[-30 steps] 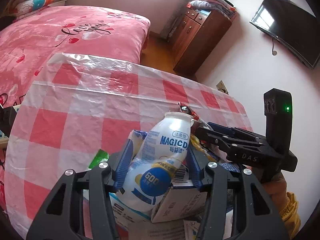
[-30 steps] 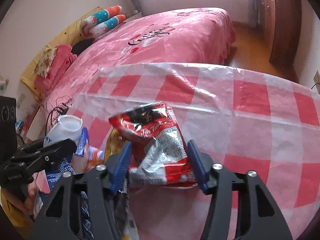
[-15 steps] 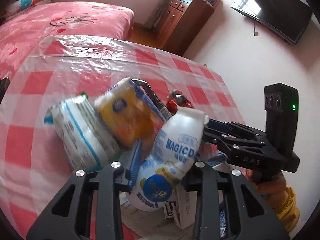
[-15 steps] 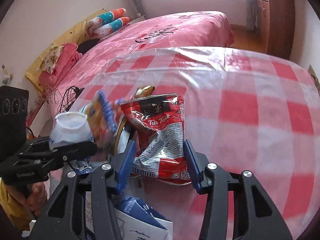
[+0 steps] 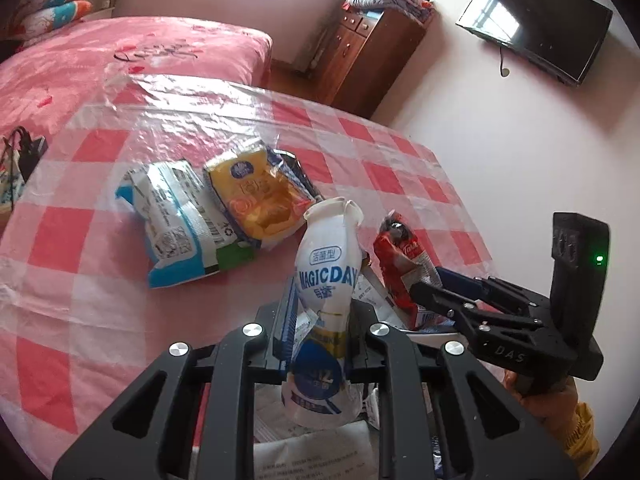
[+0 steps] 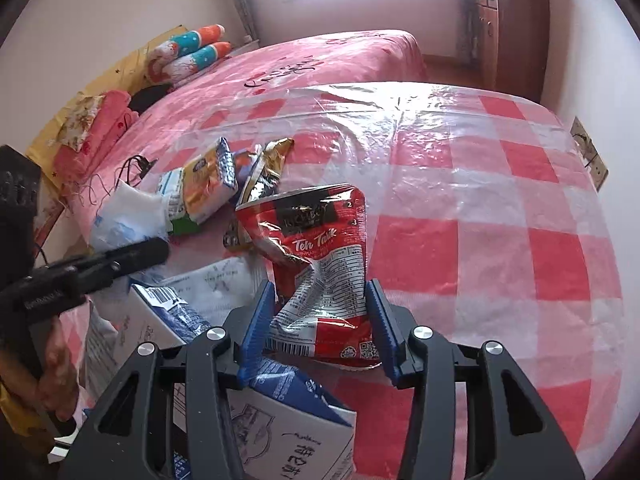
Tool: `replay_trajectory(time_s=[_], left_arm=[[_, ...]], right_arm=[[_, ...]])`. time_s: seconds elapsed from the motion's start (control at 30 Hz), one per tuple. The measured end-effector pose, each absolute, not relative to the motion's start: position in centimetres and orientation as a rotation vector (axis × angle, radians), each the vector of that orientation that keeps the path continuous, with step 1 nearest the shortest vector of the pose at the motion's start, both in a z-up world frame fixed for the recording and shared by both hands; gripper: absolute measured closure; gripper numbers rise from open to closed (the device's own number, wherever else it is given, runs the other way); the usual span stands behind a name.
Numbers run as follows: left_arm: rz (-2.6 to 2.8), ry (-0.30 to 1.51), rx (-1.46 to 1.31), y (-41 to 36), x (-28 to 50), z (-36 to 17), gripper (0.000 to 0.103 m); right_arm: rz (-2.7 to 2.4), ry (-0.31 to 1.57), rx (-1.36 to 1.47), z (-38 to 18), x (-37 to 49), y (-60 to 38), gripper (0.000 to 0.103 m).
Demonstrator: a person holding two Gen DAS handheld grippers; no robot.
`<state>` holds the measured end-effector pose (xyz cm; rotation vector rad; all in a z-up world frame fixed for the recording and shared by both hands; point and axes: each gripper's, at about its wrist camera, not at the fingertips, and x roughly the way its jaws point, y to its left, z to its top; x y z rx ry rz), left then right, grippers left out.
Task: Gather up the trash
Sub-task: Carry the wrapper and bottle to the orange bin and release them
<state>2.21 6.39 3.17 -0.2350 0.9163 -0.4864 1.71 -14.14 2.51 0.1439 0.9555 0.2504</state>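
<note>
A white MAGICDAY drink bottle [image 5: 326,272] stands upright in my left gripper [image 5: 322,320], which is shut on its squeezed lower half. In the right wrist view that bottle [image 6: 128,216] shows at the left, above the left gripper's dark fingers [image 6: 132,254]. My right gripper [image 6: 320,304] holds a crumpled red Teh Tarik pouch [image 6: 320,240] off the table by its lower part; its jaws are opening slightly while the blue pads still touch the pouch. The left wrist view shows the pouch [image 5: 400,256] and the right gripper [image 5: 436,288] just right of the bottle.
A blue-and-white wrapper [image 5: 172,216] and a yellow snack packet [image 5: 256,200] lie on the red-checked, plastic-covered table [image 5: 100,240]. Opened white-and-blue cartons [image 6: 296,424] sit under both grippers at the near edge. Beyond the table are a pink bed [image 5: 120,52] and a wooden dresser [image 5: 360,52].
The left jaws closed in and squeezed the bottle. Both grippers carried their items away from the wrapper pile, which now lies farther off on the table.
</note>
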Motion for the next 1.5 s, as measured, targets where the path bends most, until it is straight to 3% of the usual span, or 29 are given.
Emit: replay_trajectory(time_s=[0.13,0.23,0.7,1.5], left_arm=[[-0.475,0.896,-0.252,7.2,1.5,3.9,0.083],[-0.464,0.887,-0.265,7.9,1.0,4.3,0.083],[-0.395,0.872,-0.324,12.6,-2.9,4.1,0.083],[-0.314,0.807,-0.409,20.9,-9.3,4.9,0.083]], right_arm=[[0.273,0.995,0.18,1.9,2.8,-14.2,0.034],[0.264,0.999,0.17,1.5,2.7,-13.9,0.032],[0.163,0.923,0.052,2.4,1.2,-12.0,0.05],[0.212,0.786,0.142,9.2,-5.4,-8.0,0.051]])
